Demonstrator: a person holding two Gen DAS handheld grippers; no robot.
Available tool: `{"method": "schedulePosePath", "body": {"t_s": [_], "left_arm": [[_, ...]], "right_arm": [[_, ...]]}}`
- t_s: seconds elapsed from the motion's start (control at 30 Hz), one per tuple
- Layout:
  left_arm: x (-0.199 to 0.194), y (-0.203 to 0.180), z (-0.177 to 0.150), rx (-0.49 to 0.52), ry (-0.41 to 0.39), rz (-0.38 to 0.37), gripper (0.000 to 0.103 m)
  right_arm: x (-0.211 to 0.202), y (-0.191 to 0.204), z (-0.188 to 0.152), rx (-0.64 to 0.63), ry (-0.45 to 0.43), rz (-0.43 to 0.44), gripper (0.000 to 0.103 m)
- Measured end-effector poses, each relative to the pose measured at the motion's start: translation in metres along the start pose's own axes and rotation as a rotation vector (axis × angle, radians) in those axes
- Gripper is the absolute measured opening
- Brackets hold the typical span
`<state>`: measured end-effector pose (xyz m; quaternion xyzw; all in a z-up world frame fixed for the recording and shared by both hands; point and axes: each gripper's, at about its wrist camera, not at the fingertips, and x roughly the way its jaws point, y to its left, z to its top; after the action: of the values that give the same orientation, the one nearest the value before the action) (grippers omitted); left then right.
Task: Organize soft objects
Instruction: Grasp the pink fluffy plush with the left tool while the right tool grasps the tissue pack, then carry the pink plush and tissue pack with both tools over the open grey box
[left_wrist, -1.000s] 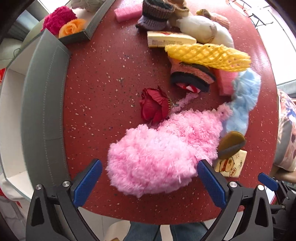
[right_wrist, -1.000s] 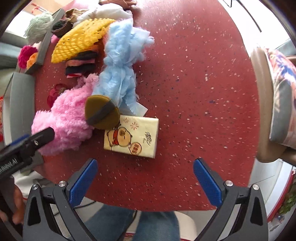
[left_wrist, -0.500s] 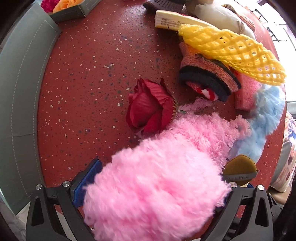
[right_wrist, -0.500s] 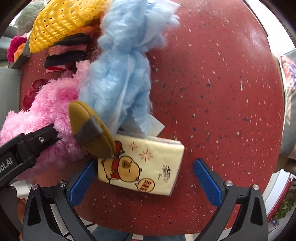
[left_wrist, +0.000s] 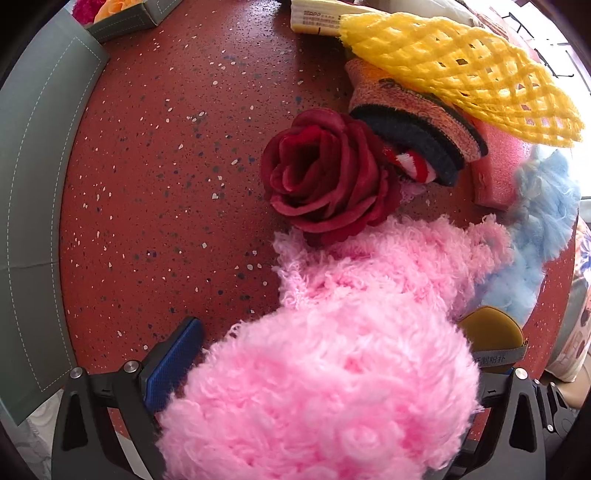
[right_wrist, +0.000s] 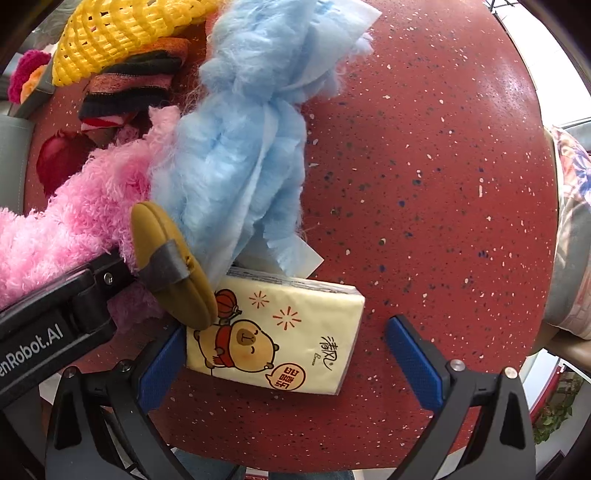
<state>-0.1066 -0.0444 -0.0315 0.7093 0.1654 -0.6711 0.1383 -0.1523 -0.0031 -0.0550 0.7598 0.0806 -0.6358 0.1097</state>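
A pink fluffy cloth lies on the red speckled table. My left gripper is open and straddles the cloth's near end. Its left pad shows, while the fluff hides the right one. A cream tissue pack printed with a cartoon animal lies between the fingers of my open right gripper. The left pad is at the pack's edge and the right pad stands apart from it. A brown powder puff leans on the pack's left corner. The left gripper's body is beside it.
A dark red fabric rose, striped knitted socks, a yellow foam net, a pink sponge and blue fluff crowd the middle. A grey tray borders the left. Bare tabletop lies to the right.
Both grippers have moved forward and lower. The pink cloth now sits between the left fingers and the tissue pack between the right fingers. Neither has closed.
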Motion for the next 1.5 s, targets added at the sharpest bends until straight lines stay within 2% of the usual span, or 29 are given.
{"method": "schedulePosePath", "body": {"t_s": [0.1, 0.2, 0.27, 0.37, 0.43, 0.53, 0.57, 0.6, 0.9, 1.07, 1.2, 1.33, 1.37, 1.5], "left_arm": [[0.004, 0.001, 0.006, -0.004, 0.001, -0.005, 0.103], [0.001, 0.007, 0.01, -0.007, -0.001, -0.004, 0.103], [-0.006, 0.01, 0.014, 0.008, 0.025, -0.012, 0.103], [-0.01, 0.014, 0.021, -0.02, 0.057, -0.049, 0.103], [-0.012, 0.015, 0.022, -0.031, 0.054, -0.058, 0.101], [-0.021, 0.012, 0.02, 0.012, 0.025, -0.106, 0.075], [-0.024, 0.009, 0.02, 0.031, 0.023, -0.131, 0.06], [-0.026, 0.006, 0.02, 0.047, 0.025, -0.148, 0.055], [-0.05, -0.001, 0.012, 0.13, 0.024, -0.14, 0.052], [-0.069, -0.003, 0.006, 0.171, 0.011, -0.092, 0.052], [-0.087, -0.013, 0.008, 0.162, -0.016, -0.062, 0.052], [-0.105, -0.014, 0.01, 0.163, -0.049, -0.045, 0.052], [-0.113, -0.015, 0.004, 0.164, -0.06, -0.045, 0.052], [-0.137, -0.021, 0.014, 0.158, -0.116, -0.038, 0.052]], "right_arm": [[0.004, 0.009, 0.001, -0.002, 0.008, -0.01, 0.103], [0.006, 0.003, 0.006, -0.001, 0.01, -0.014, 0.103], [0.01, -0.024, -0.015, -0.007, 0.013, -0.011, 0.101], [0.007, -0.05, -0.026, -0.008, 0.018, -0.028, 0.09], [0.001, -0.062, -0.029, -0.001, 0.009, -0.018, 0.077], [-0.001, -0.069, -0.029, 0.007, 0.03, 0.031, 0.077], [-0.002, -0.07, -0.03, 0.009, 0.034, 0.04, 0.077], [-0.004, -0.071, -0.031, 0.004, 0.035, 0.042, 0.077], [-0.027, -0.089, -0.049, -0.035, 0.045, 0.108, 0.077], [-0.043, -0.103, -0.061, -0.063, 0.044, 0.123, 0.077], [-0.069, -0.107, -0.062, -0.076, 0.037, 0.13, 0.077], [-0.09, -0.115, -0.049, -0.111, 0.012, 0.133, 0.077], [-0.094, -0.121, -0.037, -0.124, 0.006, 0.132, 0.077], [-0.123, -0.111, -0.024, -0.173, -0.054, 0.117, 0.077]]}}
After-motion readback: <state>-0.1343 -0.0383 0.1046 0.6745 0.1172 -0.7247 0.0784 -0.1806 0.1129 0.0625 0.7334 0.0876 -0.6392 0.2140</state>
